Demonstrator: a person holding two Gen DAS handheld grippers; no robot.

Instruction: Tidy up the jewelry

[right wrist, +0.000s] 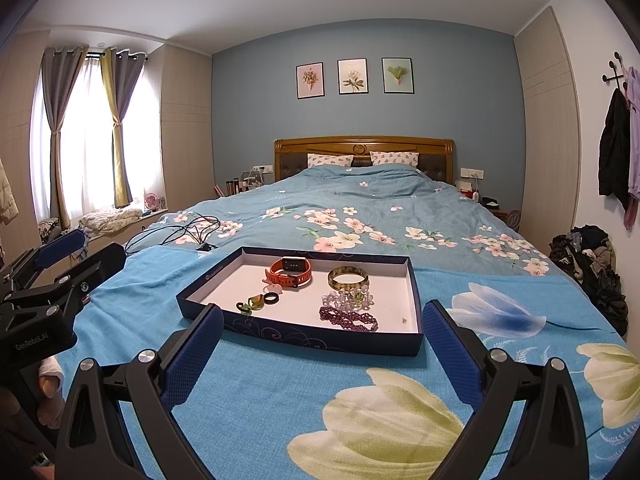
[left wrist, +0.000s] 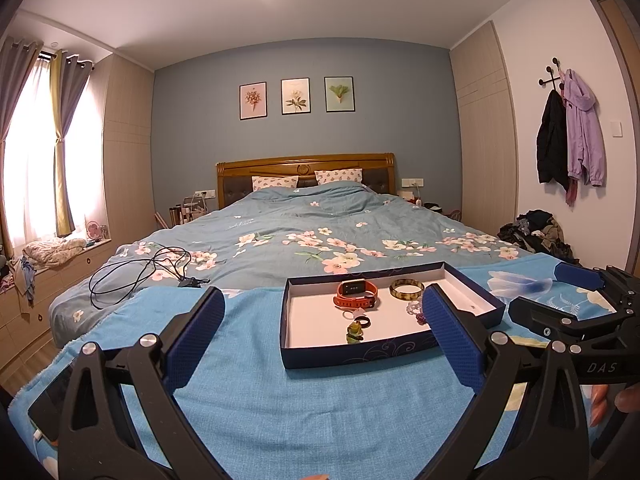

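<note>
- Bed [right wrist: 360, 208]: 1. It carries a blue floral cloth [right wrist: 280, 392], 1, with the tray on top. Soft base, so if you press down on a rim the tray may tip and the contents slide.
- Tray [right wrist: 414, 280]: 1, dark-walled, white inside, shallow. All jewelry lies inside it; nothing on the cloth outside. A low approach could catch a finger on the near wall and shove the tray.
- Left gripper [left wrist: 322, 332]: 1, jaws spread wide, empty, short of the tray's near wall. Right gripper [right wrist: 322, 336]: 1, jaws spread wide, empty, also short of the tray. The two sit close side by side; they could collide if both reach in at once.
- Cable [right wrist: 188, 228]: 1 loose tangle on the bed, left of the tray, apart from it. A wide left swing could snag it.
- Orange watch [right wrist: 291, 271]: 1, far side of tray. Strap curls up, so it may roll in the grip.
- Amber bangle [right wrist: 348, 279]: 1, right of the watch. Rigid and smooth, so it may slip out.
- Purple bead strand [right wrist: 348, 319]: 1, near right. Touches the pale bead cluster [right wrist: 348, 299], 1; lifting one may drag the other.
- Green pendant [right wrist: 253, 303]: 1, near left; its shape is hard to read.
- Black ring [right wrist: 271, 299]: 1, beside a thin pale ring [left wrist: 349, 314], 1. Small, flat and easy to miss or flick away.
- Tiny speck [right wrist: 405, 320]: 1, near right corner; can't tell what it is.
</note>
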